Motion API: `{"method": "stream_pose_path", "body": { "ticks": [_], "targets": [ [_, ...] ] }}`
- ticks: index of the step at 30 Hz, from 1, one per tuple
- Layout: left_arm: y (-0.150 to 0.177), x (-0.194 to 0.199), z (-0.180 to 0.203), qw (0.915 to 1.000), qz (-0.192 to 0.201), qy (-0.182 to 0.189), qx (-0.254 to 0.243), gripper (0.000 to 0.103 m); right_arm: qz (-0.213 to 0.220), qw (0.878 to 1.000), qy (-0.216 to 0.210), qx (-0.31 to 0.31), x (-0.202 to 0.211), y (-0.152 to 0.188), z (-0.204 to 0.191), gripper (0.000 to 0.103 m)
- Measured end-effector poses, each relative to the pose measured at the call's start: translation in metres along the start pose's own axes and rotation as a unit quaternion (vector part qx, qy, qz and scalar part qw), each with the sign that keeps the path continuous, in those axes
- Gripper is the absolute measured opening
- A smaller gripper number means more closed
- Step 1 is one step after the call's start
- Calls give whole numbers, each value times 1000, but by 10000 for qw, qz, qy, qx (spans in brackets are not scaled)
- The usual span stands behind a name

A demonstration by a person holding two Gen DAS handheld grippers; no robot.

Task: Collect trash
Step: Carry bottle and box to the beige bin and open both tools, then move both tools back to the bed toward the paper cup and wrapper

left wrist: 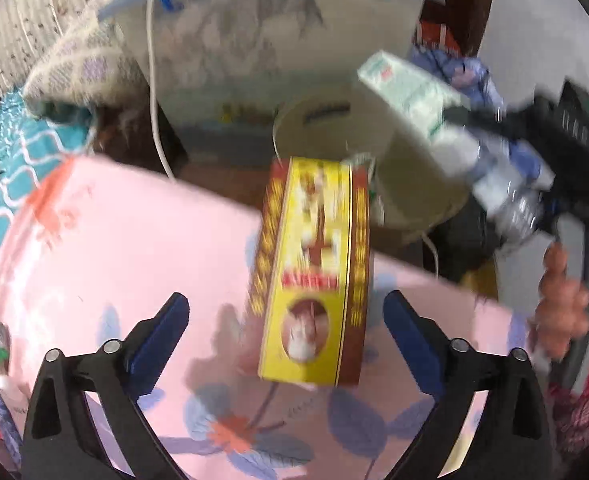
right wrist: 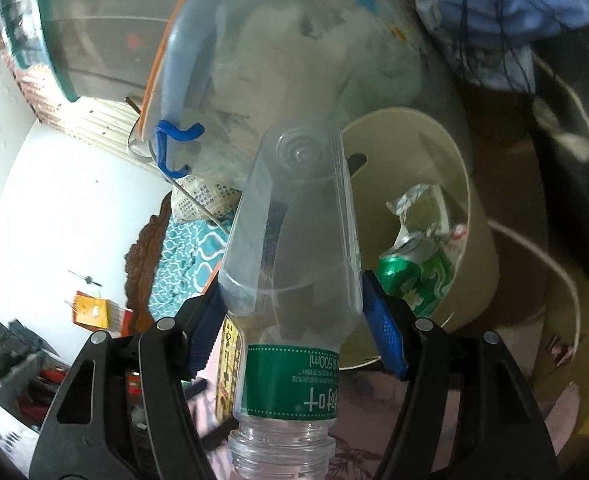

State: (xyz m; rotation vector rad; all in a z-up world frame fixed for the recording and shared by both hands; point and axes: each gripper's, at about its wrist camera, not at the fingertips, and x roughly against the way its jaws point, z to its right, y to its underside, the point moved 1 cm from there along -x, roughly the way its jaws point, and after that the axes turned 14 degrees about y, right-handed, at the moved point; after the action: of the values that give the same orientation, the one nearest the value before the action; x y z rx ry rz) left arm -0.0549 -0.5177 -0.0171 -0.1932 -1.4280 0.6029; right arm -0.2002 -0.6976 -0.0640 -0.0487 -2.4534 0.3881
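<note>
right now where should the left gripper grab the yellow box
Across its two long narrow sides, near the middle. The yellow box stands on edge at the border of the pink sheet, its length running away from the open left gripper, so coming straight from above its jaws would straddle the width.

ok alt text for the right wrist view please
The right gripper clamps an empty clear plastic bottle with a green label, its open neck toward the camera and its base pointing at a cream bin. The bin already holds a crushed green can and crumpled wrappers.
</note>
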Motion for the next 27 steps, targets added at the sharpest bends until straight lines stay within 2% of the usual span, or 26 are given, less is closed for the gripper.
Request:
{"method": "stream_pose_path", "body": {
  "ticks": [1,2,5,8,10,11,12,15,18,20,23,27],
  "targets": [
    [1,-6,0,9999,-104,31,-15,59,-35,10000,-20,-32,0,1,0,67],
    [-1,-7,-1,9999,-49,114,11,57,-56,10000,-30,-33,-1,1,0,67],
    [-26,-12,-3,10000,48,42,18,57,-38,10000,70,-28,0,0,0,69],
    [-55,-19,2,9998,125,103,-80,57,161,9994,250,-190,4,-4,5,78],
    [-78,-28,12,9993,157,-12,-351,58,363,9986,341,-193,9,-8,5,90],
    [-87,-33,15,9987,178,-135,-461,61,477,9979,403,-162,12,-9,4,91],
    [-98,-40,17,9982,182,-273,-494,69,613,9970,461,-114,17,-9,2,91],
    [-108,-44,14,9988,177,-262,-366,71,969,9940,503,14,33,-6,-4,91],
    [-102,-28,12,9988,331,-201,-287,78,1176,9914,543,164,43,0,-11,91],
    [-90,-12,10,9985,397,-256,-267,78,1196,9913,506,208,44,3,-17,91],
    [-63,20,-4,9984,535,-165,-58,78,1184,9917,314,382,46,12,-33,91],
    [-5,77,-33,9960,796,-192,362,79,1033,9901,40,947,41,34,-68,90]
  ]
}}
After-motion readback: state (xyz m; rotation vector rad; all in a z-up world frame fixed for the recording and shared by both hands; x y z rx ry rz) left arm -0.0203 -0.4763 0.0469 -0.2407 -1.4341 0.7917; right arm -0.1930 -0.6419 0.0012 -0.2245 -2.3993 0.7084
